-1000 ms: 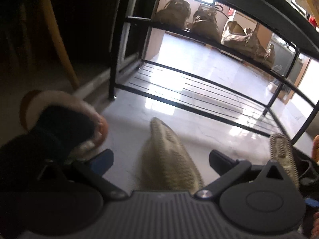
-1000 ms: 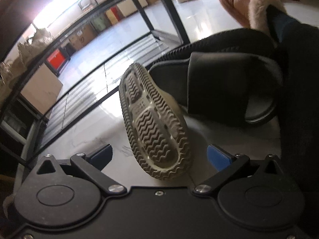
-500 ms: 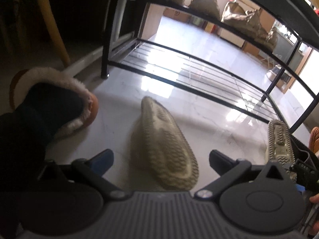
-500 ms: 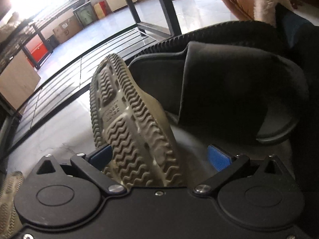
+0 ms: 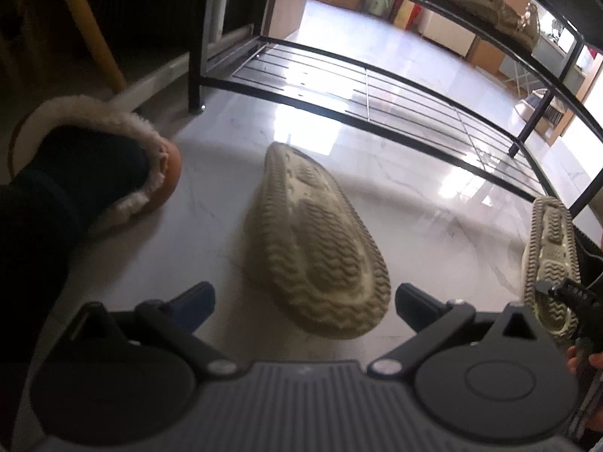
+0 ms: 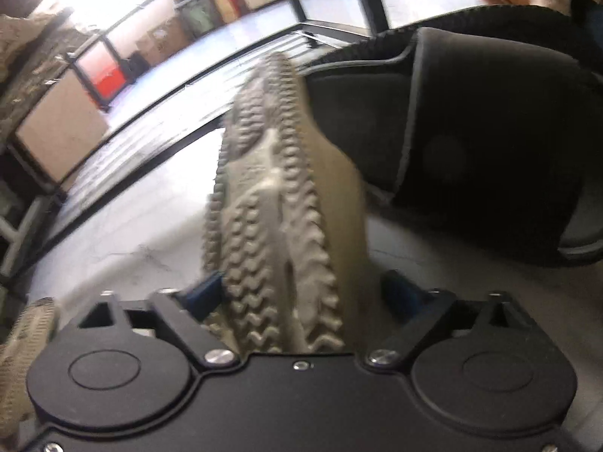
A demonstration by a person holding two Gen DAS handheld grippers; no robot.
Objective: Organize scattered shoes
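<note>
Beige clogs lie sole-up on the pale floor [image 5: 211, 233] before the black rack [image 5: 377, 86]. One [image 5: 320, 248], lengthwise toward the rack, sits ahead of the spread left gripper [image 5: 303, 301]. The other [image 6: 275, 226] — tilted on edge, pointing away — sits between the right gripper's [image 6: 301, 290] closing jaws, against a black slide [image 6: 490, 139].

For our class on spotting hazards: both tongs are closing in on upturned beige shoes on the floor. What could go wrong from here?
1. The right tongs have just been closing on the beige rubber shoe standing on edge; it may twist free.
2. That shoe leans on the black slide sandal, which could get dragged.
3. The left tongs straddle the wide sole-up beige shoe; its sole might slip out.
</note>
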